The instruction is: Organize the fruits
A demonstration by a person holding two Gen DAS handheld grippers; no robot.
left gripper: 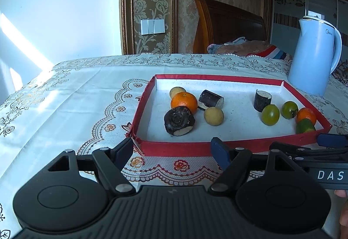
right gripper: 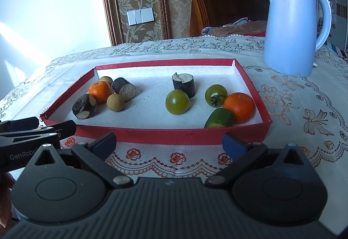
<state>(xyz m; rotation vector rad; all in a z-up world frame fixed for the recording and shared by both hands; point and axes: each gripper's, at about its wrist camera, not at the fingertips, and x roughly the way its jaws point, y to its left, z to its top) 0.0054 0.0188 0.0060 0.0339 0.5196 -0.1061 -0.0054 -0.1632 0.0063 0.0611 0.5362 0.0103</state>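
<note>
Red tray (right gripper: 156, 136) is set near the table's front edge; stiff card walls, light, its left front corner torn. Kettle (right gripper: 291, 28) beside the tray's far right corner is marked "Midea". Oranges (right gripper: 238, 106) at the right wall and (right gripper: 100, 91) at the left end are judged firm, round, best pinched across the middle. Green tomatoes (right gripper: 177, 101) mid-tray are judged smooth, slippery, easily bruised. Cane stubs (right gripper: 183, 84) are judged hard, rigid. Right gripper (right gripper: 171, 144) is wide, empty; left gripper (left gripper: 174, 148) is partly spread, empty. "DAS" and "GenRobo" are read on the tool bodies.
</note>
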